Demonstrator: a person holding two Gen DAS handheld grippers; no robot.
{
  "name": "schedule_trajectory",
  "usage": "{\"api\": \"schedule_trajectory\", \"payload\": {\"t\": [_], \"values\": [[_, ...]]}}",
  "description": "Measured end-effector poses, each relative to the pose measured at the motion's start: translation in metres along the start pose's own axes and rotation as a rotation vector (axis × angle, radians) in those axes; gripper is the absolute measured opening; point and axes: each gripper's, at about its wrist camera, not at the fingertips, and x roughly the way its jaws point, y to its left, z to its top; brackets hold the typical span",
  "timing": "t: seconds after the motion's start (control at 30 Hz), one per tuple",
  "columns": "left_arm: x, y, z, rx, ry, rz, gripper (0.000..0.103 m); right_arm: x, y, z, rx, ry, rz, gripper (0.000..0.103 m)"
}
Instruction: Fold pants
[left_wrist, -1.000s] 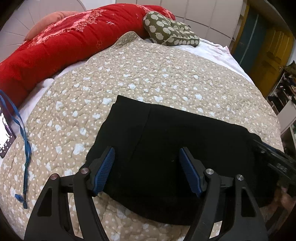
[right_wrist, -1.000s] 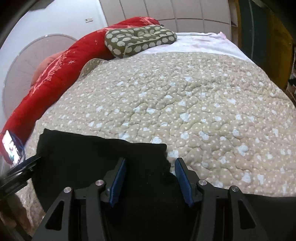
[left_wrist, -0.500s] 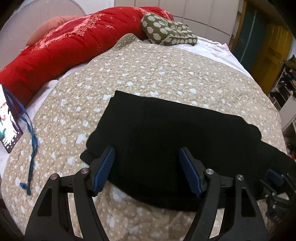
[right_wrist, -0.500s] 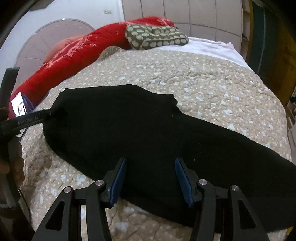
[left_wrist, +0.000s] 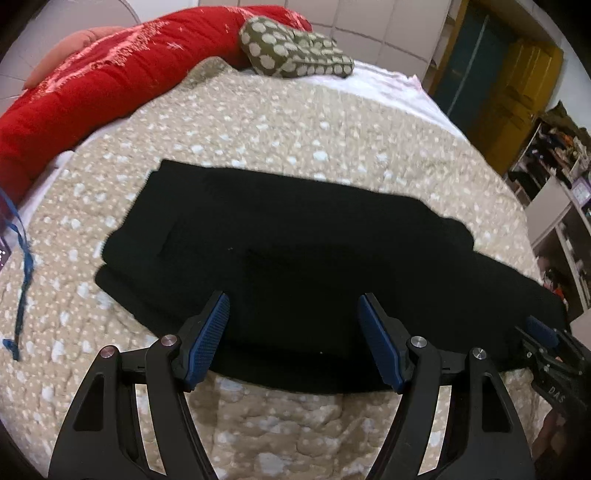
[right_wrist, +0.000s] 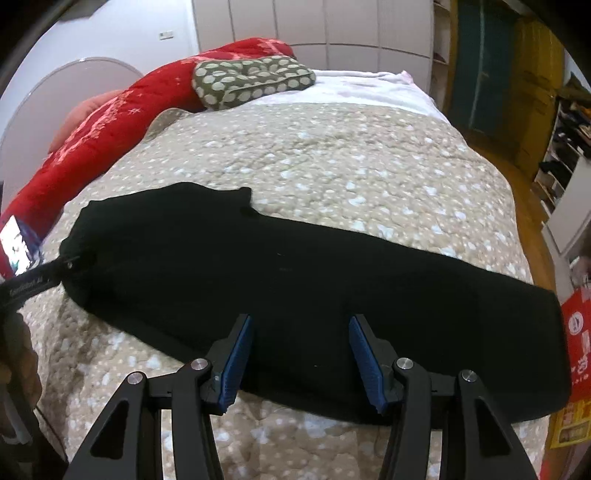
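The black pants (left_wrist: 295, 258) lie flat on the beige dotted quilt (left_wrist: 295, 122), folded lengthwise, waist end at the left and leg end running off to the right. They also show in the right wrist view (right_wrist: 295, 280). My left gripper (left_wrist: 293, 339) is open and empty, held above the near edge of the waist half. My right gripper (right_wrist: 301, 362) is open and empty, held above the near edge of the leg half. The right gripper's tip shows at the lower right of the left wrist view (left_wrist: 546, 343). The left gripper's tip shows at the left of the right wrist view (right_wrist: 37, 280).
A red duvet (left_wrist: 92, 81) and a green dotted pillow (left_wrist: 291, 55) lie at the far side of the bed. A blue lanyard (left_wrist: 22, 273) lies at the left edge. Shelves (left_wrist: 554, 177) stand to the right of the bed. A red box (right_wrist: 576, 369) sits beyond the bed's right corner.
Both grippers have pulled back and up from the pants, open and empty. The right gripper moved from the waist area to the leg half. The pants now lie spread out lengthwise.
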Motion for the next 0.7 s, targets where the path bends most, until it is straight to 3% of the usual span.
{"api": "schedule_trajectory", "payload": {"t": [0.17, 0.3, 0.47, 0.7], "values": [[-0.001, -0.003, 0.0, 0.011, 0.009, 0.006, 0.073, 0.001, -0.002, 0.0, -0.003, 0.01, -0.001, 0.052], [-0.01, -0.008, 0.001, -0.002, 0.004, -0.036, 0.073, -0.007, -0.007, 0.0, 0.007, 0.012, -0.002, 0.052], [-0.012, -0.033, 0.001, 0.033, 0.005, -0.078, 0.073, -0.02, -0.024, -0.005, 0.041, -0.01, -0.02, 0.052], [-0.003, -0.063, -0.002, 0.084, 0.015, -0.082, 0.073, -0.03, -0.054, -0.016, 0.077, -0.004, -0.082, 0.052]]}}
